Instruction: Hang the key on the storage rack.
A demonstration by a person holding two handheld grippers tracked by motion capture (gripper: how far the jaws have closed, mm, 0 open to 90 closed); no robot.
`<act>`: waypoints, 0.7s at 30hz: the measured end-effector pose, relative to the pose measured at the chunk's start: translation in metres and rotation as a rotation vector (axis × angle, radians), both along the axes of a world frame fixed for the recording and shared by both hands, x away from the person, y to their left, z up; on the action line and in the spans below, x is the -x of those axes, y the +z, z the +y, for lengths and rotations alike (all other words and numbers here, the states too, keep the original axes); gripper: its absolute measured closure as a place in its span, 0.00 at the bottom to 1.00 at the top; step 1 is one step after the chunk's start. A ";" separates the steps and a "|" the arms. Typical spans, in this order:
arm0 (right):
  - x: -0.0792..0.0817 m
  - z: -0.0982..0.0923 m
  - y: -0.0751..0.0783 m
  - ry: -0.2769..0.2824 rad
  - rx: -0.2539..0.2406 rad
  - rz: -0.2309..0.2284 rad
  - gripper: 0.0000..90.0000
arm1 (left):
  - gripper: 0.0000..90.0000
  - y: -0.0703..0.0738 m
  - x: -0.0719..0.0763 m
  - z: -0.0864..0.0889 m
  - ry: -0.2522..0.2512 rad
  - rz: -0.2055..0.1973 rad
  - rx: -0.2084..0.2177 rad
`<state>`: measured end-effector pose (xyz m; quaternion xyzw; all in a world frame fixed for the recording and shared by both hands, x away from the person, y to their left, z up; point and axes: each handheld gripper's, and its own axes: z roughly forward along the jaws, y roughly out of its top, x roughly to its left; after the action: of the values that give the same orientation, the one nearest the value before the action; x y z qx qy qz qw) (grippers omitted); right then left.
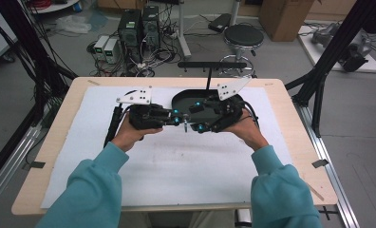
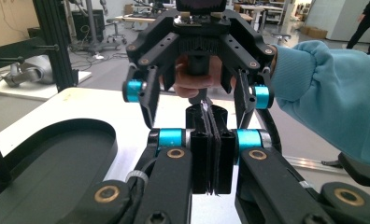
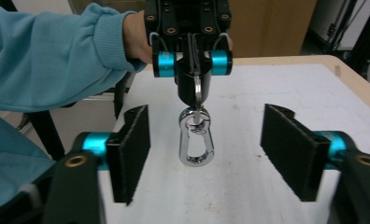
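I see two grippers over the table (image 1: 276, 95), one in each hand, and they point at each other. The table has one white sheet (image 1: 176, 166) on it, and one black tray (image 1: 181, 97) sits at the far side of that sheet.

My left gripper (image 2: 212, 154) has its two jaws pressed tight together. They pinch the small ring at the top of one shiny metal clip (image 3: 196, 140). In the right gripper view, the clip hangs straight down from the left gripper's tips, above the white sheet. I count one clip and one little ring on it. From the left gripper view I see just a thin bright sliver poking out between the closed jaws.

My right gripper (image 3: 206, 151) has its two jaws wide apart. The clip hangs in the gap between them and touches neither one. The two black pads (image 3: 134, 149) face each other across the clip, with nothing gripped.

In the high view the two grippers meet near the middle of the table, just in front of the tray. The left hand (image 1: 129, 133) and the right hand (image 1: 245, 128) each hold one gripper. I see two blue sleeves (image 1: 89, 190) coming in from the bottom. Each gripper has one grey three-cornered plate (image 1: 136, 96) on top, so two plates in all.
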<state>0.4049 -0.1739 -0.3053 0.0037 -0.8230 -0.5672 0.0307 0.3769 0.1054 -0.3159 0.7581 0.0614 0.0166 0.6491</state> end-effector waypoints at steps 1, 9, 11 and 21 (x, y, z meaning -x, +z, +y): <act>0.000 0.000 0.000 -0.006 0.000 0.000 0.42 | 0.98 0.000 0.000 0.000 0.000 0.001 0.002; 0.001 -0.003 0.003 -0.006 -0.032 -0.007 0.56 | 0.98 0.000 0.000 0.000 -0.001 0.000 0.009; 0.001 -0.003 0.002 0.002 -0.031 -0.007 0.58 | 0.98 0.000 0.000 0.000 -0.002 0.000 0.015; 0.001 -0.001 0.003 0.018 -0.049 -0.001 0.75 | 0.98 0.000 0.000 0.000 -0.002 -0.002 0.013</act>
<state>0.4035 -0.1747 -0.3028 0.0119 -0.8089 -0.5868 0.0354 0.3770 0.1054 -0.3159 0.7540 0.0601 0.0166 0.6539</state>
